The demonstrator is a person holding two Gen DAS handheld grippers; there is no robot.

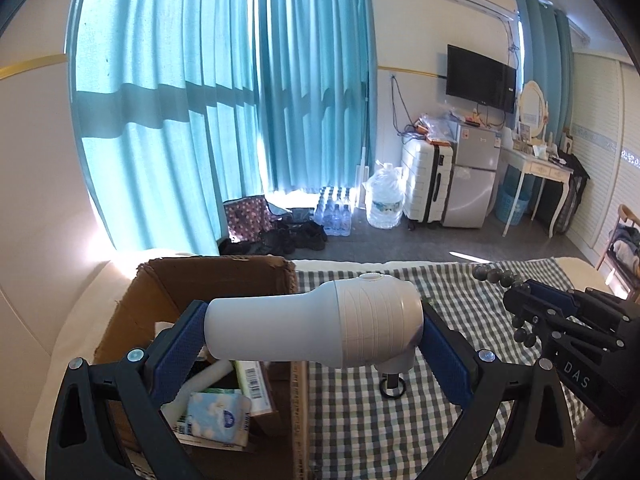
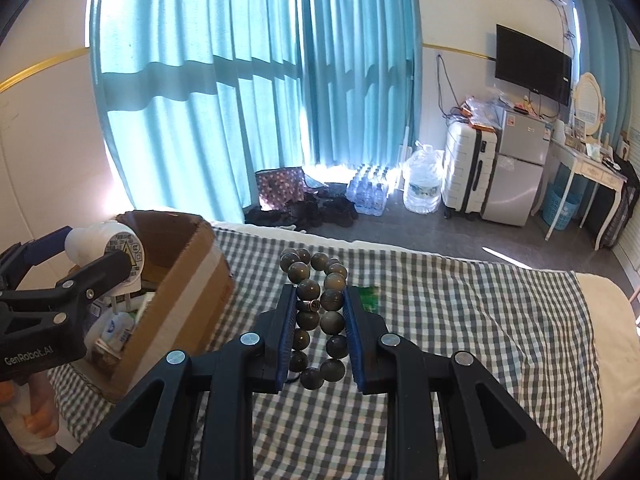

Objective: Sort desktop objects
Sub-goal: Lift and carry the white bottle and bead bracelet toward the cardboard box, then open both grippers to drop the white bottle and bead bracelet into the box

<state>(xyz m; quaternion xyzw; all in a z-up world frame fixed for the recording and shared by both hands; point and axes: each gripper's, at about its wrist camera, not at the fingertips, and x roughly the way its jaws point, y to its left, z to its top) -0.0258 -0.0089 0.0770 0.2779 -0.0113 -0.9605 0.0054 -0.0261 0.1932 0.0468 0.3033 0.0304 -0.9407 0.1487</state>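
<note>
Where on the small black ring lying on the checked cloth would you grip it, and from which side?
Come straight down on the black ring from above and pinch across its rim. It lies flat on the checked cloth, so there is no side face to catch. The white device in the left gripper hangs just above it and would probably need to move away first.

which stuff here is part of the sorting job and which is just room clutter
Part of the job:
- white device clamped in the left hand-held gripper
- bead bracelet clamped in the right hand-held gripper
- cardboard box with packets inside

Just lying about:
- water jug
- white suitcase
- small fridge
- TV
</note>
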